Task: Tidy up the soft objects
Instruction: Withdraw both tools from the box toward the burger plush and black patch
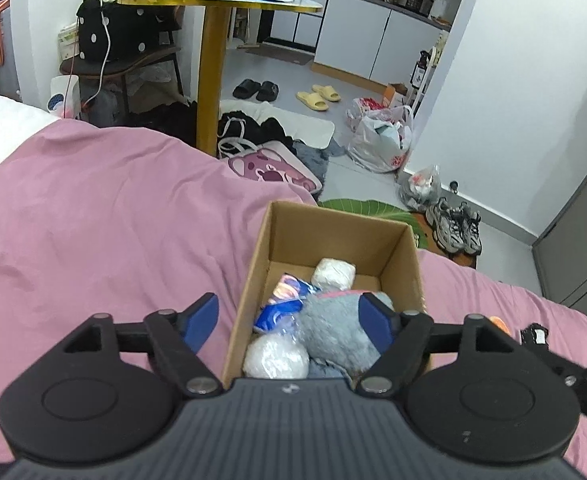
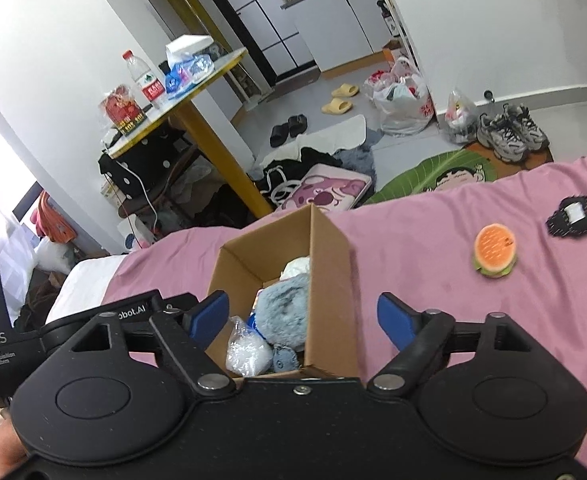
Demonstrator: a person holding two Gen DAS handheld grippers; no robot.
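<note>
Orange-topped burger plush: on pink bed cover, right of cardboard box. Right tongs nearer, wide open, empty; left tongs likewise, over box.

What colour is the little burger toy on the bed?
The burger has an orange bun and a green layer underneath; the right wrist view shows it best.

A bed covered in a wrinkled pink sheet is filling the lower half of both frames. Lying directly on it — an open brown cardboard box at frame centre, a small orange-and-green plush burger at right, and a flat black fabric patch with a white label at far right.
</note>
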